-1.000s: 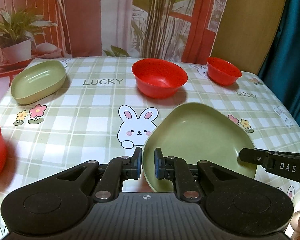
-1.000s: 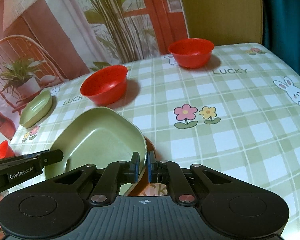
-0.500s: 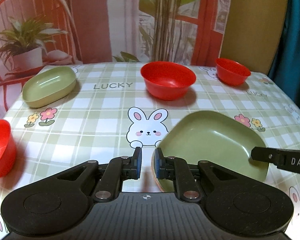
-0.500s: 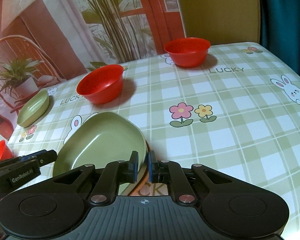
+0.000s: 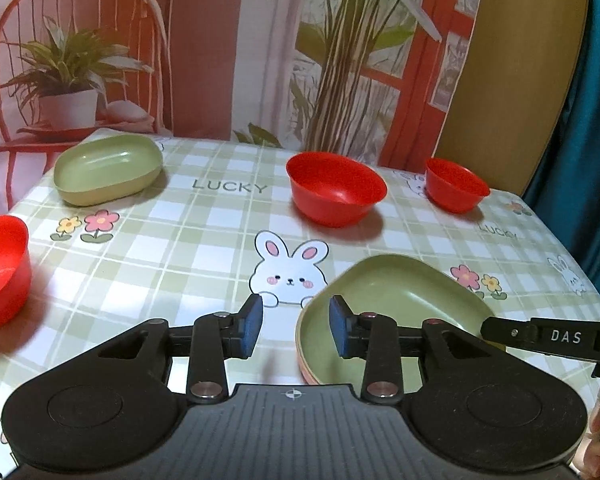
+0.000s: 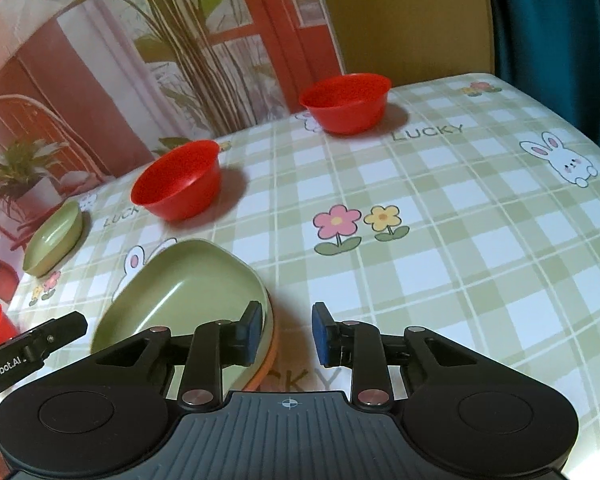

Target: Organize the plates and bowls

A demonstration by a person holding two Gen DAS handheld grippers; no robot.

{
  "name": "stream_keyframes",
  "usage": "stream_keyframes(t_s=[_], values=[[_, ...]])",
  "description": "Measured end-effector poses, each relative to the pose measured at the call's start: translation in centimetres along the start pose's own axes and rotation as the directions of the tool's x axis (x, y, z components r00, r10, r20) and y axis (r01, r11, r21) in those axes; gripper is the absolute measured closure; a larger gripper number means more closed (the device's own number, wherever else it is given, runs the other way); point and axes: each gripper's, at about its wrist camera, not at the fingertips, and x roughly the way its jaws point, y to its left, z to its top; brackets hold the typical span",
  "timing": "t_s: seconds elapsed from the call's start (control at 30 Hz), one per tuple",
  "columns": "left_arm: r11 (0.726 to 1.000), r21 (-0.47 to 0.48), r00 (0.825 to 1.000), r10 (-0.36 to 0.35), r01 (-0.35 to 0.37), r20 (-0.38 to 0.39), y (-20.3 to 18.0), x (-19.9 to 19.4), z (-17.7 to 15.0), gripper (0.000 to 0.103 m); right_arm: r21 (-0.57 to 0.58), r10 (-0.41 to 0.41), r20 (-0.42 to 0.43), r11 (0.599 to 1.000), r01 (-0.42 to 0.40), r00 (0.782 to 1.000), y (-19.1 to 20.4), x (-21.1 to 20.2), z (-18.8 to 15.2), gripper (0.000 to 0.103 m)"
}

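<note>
With both the left gripper (image 5: 296, 326) and right gripper (image 6: 286, 332) spread wide and holding nothing, each straddling an opposite rim of the green plate (image 5: 404, 304) lying between them, a careless pull-away could snag and shove it.

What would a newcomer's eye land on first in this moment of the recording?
Probably the large green plate at the near edge of the checked tablecloth, with the open left gripper and open right gripper straddling its opposite rims. Next come three red bowls spread around it, and a smaller green dish at the far left corner.
</note>
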Motion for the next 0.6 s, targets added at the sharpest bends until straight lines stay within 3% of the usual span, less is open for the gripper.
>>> stream_keyframes(t_s=[0.33,0.6], values=[[1.0,-0.028,0.999,0.0,-0.001,-0.037,1.0,0.7,-0.4,0.065,0.023,0.003,-0.027,1.0,-0.002,1.0,-0.3,0.4,-0.2,0.077],[0.996,-0.089,1.0,0.002,0.001,0.027,4.3,-2.1,3.1,0.065,-0.032,0.063,0.057,0.998,-0.061,0.996,1.6,-1.9,2.0,0.077]])
